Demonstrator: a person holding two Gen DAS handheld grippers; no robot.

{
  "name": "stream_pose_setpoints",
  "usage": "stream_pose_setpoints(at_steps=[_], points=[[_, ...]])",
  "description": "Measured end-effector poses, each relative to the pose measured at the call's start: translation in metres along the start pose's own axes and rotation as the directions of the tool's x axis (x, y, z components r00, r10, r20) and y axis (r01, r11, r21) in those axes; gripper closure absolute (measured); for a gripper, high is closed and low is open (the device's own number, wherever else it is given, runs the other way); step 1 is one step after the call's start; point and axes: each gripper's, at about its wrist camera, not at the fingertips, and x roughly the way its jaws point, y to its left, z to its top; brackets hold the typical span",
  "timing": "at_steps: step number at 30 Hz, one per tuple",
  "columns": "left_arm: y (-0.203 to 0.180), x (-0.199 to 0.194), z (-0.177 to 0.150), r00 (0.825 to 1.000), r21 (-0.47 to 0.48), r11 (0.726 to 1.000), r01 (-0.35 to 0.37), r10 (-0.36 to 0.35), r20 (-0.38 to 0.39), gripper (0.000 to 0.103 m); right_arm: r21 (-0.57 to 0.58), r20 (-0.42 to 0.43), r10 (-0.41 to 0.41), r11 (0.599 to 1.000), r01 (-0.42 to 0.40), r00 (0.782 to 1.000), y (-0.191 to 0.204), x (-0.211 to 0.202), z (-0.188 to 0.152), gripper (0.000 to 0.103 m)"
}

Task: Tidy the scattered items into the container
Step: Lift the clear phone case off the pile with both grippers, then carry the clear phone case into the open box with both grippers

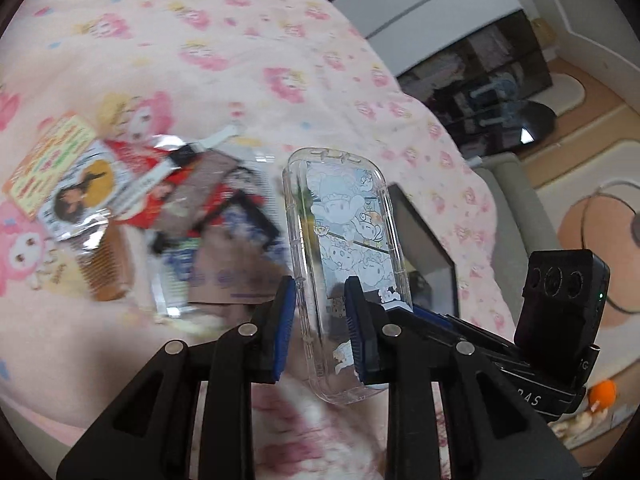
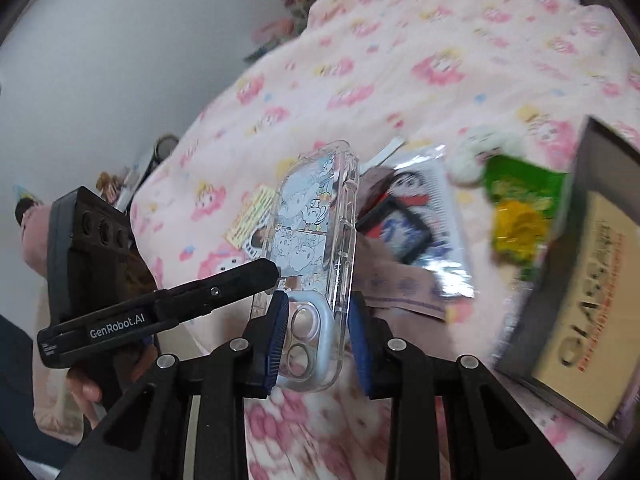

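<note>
Between my left gripper's point(image 1: 320, 328) jaws stands the clear phone case point(image 1: 340, 264), long axis running away from me, its right pad touching, the left with a gap; grip uncertain. From the right wrist, my right gripper point(image 2: 318, 338) brackets the case's camera end point(image 2: 312, 240), jaws apart. Box point(image 2: 580, 300) lies right, printed "GLASS"; left tool reads "GenRobot.AI".

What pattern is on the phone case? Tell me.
Clear phone case printed with pale cartoon characters; left wrist view shows it best.
</note>
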Motion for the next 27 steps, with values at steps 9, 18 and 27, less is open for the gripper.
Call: stream_pose_setpoints(at_steps=[9, 18, 27], points=[[-0.135, 0.093, -0.002, 0.984, 0.186, 0.971, 0.147, -0.124, -0.127, 0.075, 0.086, 0.157, -0.110, 0.992, 0.097, 0.981, -0.077, -0.113, -0.025, 0.077], [-0.209, 0.219, -0.024, 0.930, 0.199, 0.955, 0.222, -0.146, -0.336, 0.075, 0.205, 0.183, -0.243, 0.957, 0.205, 0.953, -0.183, -0.164, -0.058, 0.077], [-0.223, 0.297, -0.051, 0.897, 0.240, 0.964, 0.118, 0.000, -0.442, 0.072, 0.309, 0.100, -0.231, 0.932, 0.191, 0.968, -0.272, -0.148, -0.083, 0.077]])
